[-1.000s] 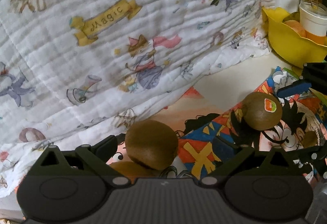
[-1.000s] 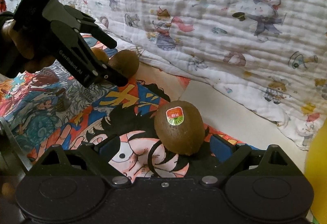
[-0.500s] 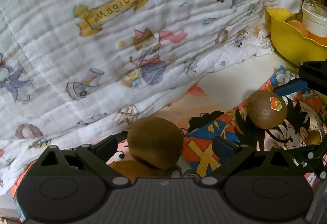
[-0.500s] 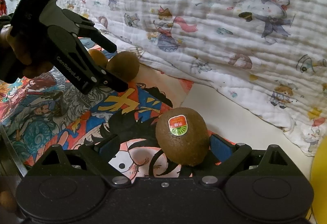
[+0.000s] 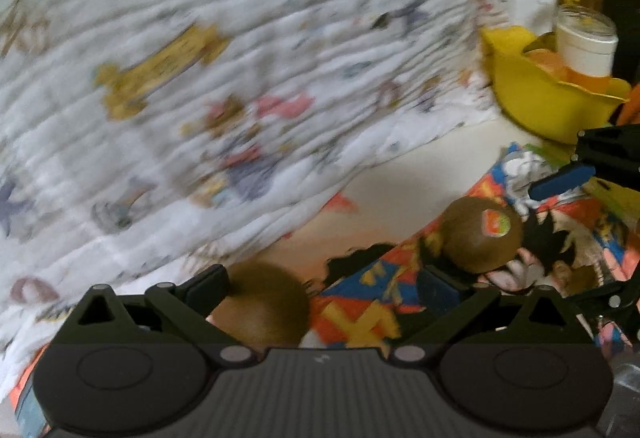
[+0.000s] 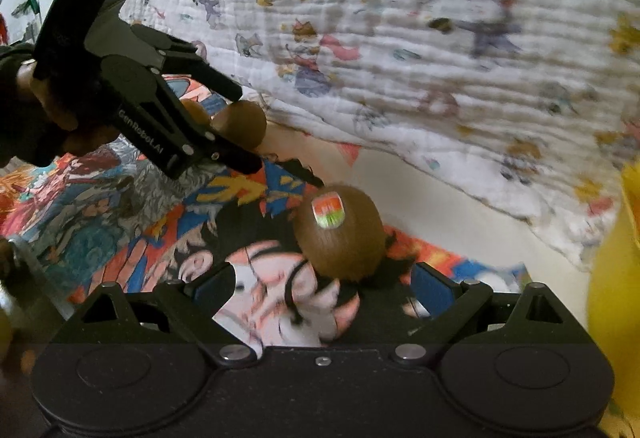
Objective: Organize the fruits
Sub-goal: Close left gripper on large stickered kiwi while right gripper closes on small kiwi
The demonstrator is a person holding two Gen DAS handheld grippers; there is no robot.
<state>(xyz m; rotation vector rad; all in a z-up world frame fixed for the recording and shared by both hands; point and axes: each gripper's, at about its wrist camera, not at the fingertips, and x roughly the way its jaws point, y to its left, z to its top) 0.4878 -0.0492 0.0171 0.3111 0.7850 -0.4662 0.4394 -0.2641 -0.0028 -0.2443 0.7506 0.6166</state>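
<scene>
A brown, fuzzy kiwi (image 6: pixel 339 234) with a red, white and green sticker on top sits on a colourful cartoon mat (image 6: pixel 120 222), just ahead of the right gripper (image 6: pixel 323 284), whose jaws stand wide apart on either side of it without touching. Further left on the mat, a plain brown kiwi (image 5: pixel 262 304) lies between the spread jaws of the left gripper (image 5: pixel 322 284), close to its left finger, with another kiwi (image 6: pixel 195 113) just behind it. A yellow bowl (image 5: pixel 536 98) holding orange fruit stands well apart at the right, beside a white printed blanket (image 5: pixel 240 78).
</scene>
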